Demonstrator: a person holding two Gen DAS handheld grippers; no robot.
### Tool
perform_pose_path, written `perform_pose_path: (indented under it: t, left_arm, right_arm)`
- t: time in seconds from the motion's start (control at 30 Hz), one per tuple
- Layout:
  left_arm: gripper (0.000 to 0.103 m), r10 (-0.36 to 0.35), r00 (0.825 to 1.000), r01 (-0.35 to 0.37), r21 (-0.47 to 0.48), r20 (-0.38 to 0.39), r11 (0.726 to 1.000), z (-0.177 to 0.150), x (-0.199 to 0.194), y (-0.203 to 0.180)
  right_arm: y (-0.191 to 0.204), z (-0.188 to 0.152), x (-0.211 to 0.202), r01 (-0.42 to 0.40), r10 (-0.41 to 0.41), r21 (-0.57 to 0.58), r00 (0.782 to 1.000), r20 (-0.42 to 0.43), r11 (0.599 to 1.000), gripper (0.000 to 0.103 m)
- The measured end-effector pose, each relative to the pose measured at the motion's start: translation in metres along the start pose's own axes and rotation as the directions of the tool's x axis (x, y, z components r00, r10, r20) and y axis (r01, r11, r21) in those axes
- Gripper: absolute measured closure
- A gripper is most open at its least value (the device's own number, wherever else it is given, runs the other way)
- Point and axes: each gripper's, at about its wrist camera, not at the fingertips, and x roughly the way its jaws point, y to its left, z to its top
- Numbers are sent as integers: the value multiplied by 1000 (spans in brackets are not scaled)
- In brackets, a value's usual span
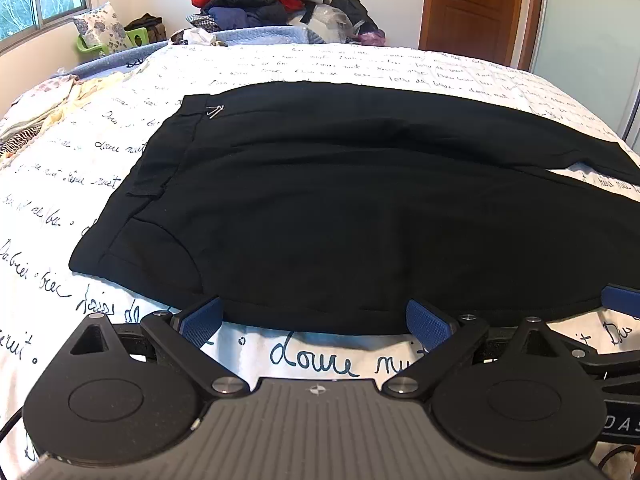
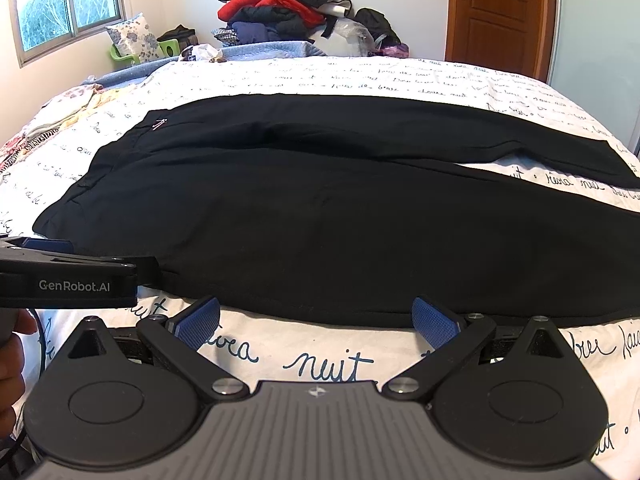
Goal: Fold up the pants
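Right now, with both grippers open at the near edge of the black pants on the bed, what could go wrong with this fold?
1. The left gripper and right gripper sit low over the bedsheet, so closing may pinch sheet along with the pants.
2. The legs splay apart at the cuffs, so folding one over the other may end uneven.

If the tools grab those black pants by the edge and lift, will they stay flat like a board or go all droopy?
Probably droopy. The black pants lie soft and wrinkled on the bed, following its surface, so they look floppy. The cloth looks thin, so likely light. With the left tool and right tool both open at the near edge, whatever they don't hold would likely sag.
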Motion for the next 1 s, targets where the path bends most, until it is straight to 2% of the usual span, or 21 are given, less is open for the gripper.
perform_pose_path:
  t: [1.0]
  left_arm:
    - [5,-9,1000,9,20,-5,1000,-1,6,3]
  right_arm:
    - [0,2,1,-10,10,-13,1000,-3,1000,0]
